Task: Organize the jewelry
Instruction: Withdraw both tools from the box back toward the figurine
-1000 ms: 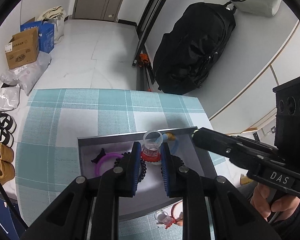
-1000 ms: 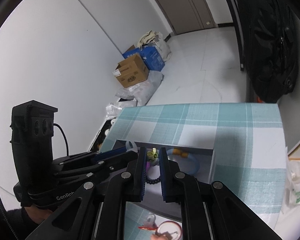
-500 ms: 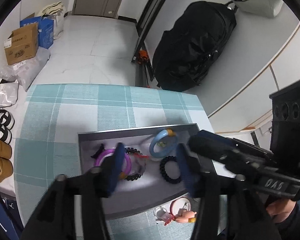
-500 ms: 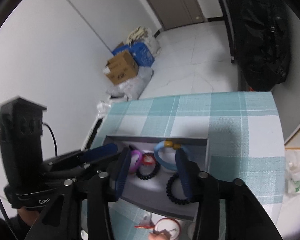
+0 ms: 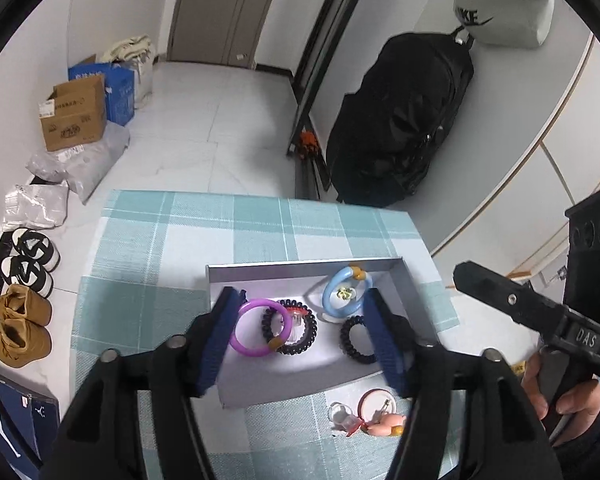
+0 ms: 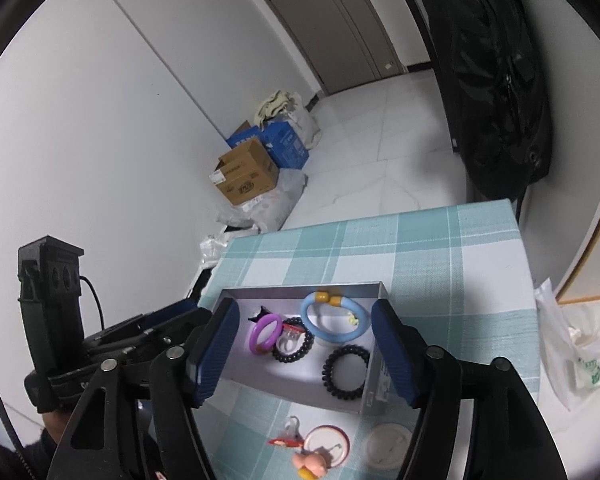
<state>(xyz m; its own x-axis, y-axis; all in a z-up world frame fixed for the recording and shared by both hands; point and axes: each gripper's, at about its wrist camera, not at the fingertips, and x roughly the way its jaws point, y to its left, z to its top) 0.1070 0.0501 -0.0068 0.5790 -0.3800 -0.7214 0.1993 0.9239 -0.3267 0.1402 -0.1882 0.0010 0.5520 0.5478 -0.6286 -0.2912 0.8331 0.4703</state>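
Observation:
A grey tray (image 5: 300, 269) on the checked cloth holds a purple bangle (image 5: 242, 334), a black coil tie (image 5: 306, 338) around a small red-capped clear piece (image 5: 294, 320), a blue ring (image 5: 329, 300) with a tiny yellow-green flower (image 5: 343, 293) inside, and a second black coil tie (image 5: 354, 344). My left gripper (image 5: 302, 300) hovers above the tray, its jaws opening, nothing between the pads. My right gripper (image 6: 305, 308) hangs over the same tray (image 6: 300, 289), jaws also opening and empty. Each gripper shows in the other's view: the right gripper (image 5: 516, 304), the left gripper (image 6: 148, 332).
In front of the tray on the cloth lie a red-rimmed round case (image 6: 326, 442), a pink figure charm (image 6: 312, 465), a clear clip (image 5: 340, 414) and a white round lid (image 6: 388, 446). A black backpack (image 5: 400, 120) leans on the wall behind the table; boxes (image 5: 74, 112) and shoes (image 5: 20, 328) sit on the floor.
Both grippers were nearly shut low over the tray, the left on the red-capped piece, the right on the flower. Both have opened, let those go in the tray and drawn back upward.

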